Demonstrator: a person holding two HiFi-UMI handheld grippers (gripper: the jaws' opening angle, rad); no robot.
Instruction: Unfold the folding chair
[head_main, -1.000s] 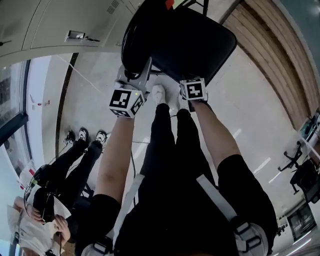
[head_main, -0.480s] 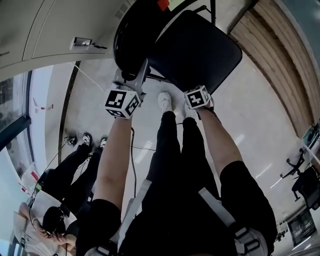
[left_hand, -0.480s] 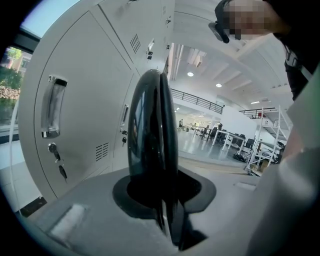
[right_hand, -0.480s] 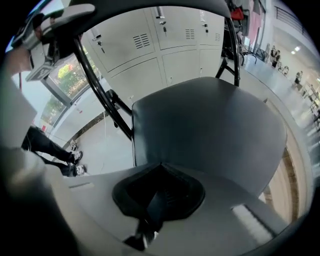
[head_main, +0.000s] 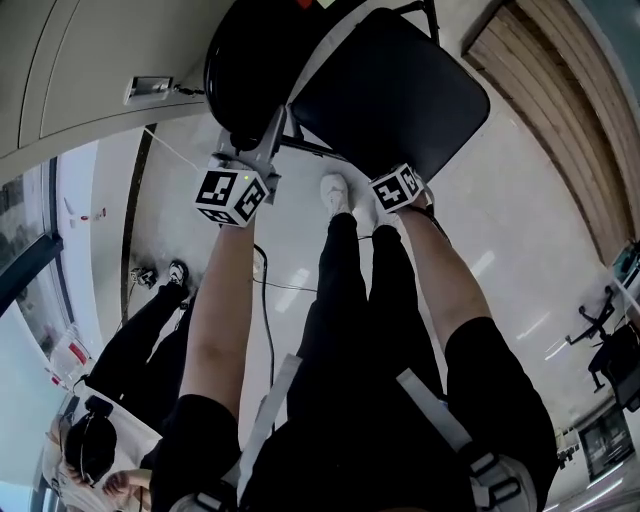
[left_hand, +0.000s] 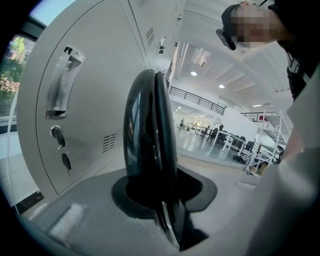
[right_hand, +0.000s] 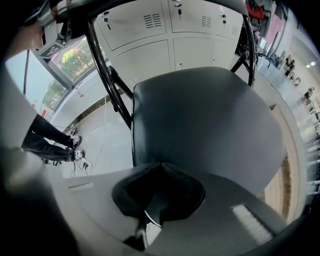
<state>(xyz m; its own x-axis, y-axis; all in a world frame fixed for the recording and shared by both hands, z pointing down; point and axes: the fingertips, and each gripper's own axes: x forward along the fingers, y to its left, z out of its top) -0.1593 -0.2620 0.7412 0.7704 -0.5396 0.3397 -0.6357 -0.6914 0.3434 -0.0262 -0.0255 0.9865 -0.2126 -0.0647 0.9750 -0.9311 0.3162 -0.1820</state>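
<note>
The black folding chair stands in front of me, its padded seat (head_main: 395, 90) swung down and its backrest (head_main: 250, 70) at the left. My left gripper (head_main: 252, 150) grips the backrest's lower edge. In the left gripper view the backrest (left_hand: 147, 150) runs edge-on between the jaws of the left gripper (left_hand: 162, 205), which are opening around it. My right gripper (head_main: 400, 182) points steeply down at the seat's near edge. In the right gripper view the right gripper (right_hand: 151, 212) is shut with nothing in it, and the seat (right_hand: 205, 125) lies just beyond the tips between the black frame tubes (right_hand: 107, 75).
Grey lockers (head_main: 70, 60) stand behind the chair, close to the backrest (left_hand: 85, 115). A bystander's legs (head_main: 150, 330) stand at the left by a floor cable (head_main: 262, 285). My own legs and white shoes (head_main: 338, 190) are below the seat. Wood flooring (head_main: 560, 110) lies to the right.
The seat has swung further from the backrest and looks flatter. My left gripper has shifted left with the backrest and my right has sunk with the seat's edge. The bystander has drifted towards the lower left.
</note>
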